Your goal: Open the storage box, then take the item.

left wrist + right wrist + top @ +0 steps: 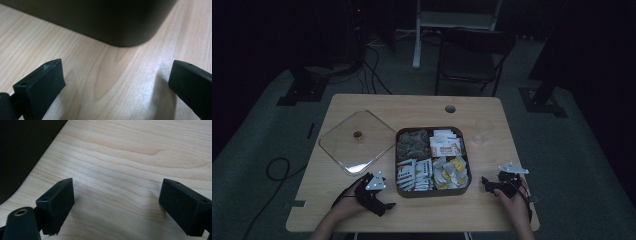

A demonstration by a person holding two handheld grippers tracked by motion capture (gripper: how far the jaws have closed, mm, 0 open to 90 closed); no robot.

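Dim room, dark floor, folding chair (474, 57) at twelve o'clock beyond pale wooden table (362, 102). At table centre, dark four-compartment box (433, 192) of sachets, uncovered; its clear square lid (354, 142) lying flat at nine o'clock of it, just beside, knob up. Small clear cup (482, 131) at two o'clock of box. Left gripper (388, 205) resting on wood at seven o'clock of box, jaws spread wide, empty, aimed at the box's rounded corner (130, 37). Right gripper (485, 181) at four o'clock, likewise gaping, empty, box edge (22, 157) at its side. Judging by this: lid already off, nothing picked yet, sachets untouched, whole picking or re-covering step ahead.
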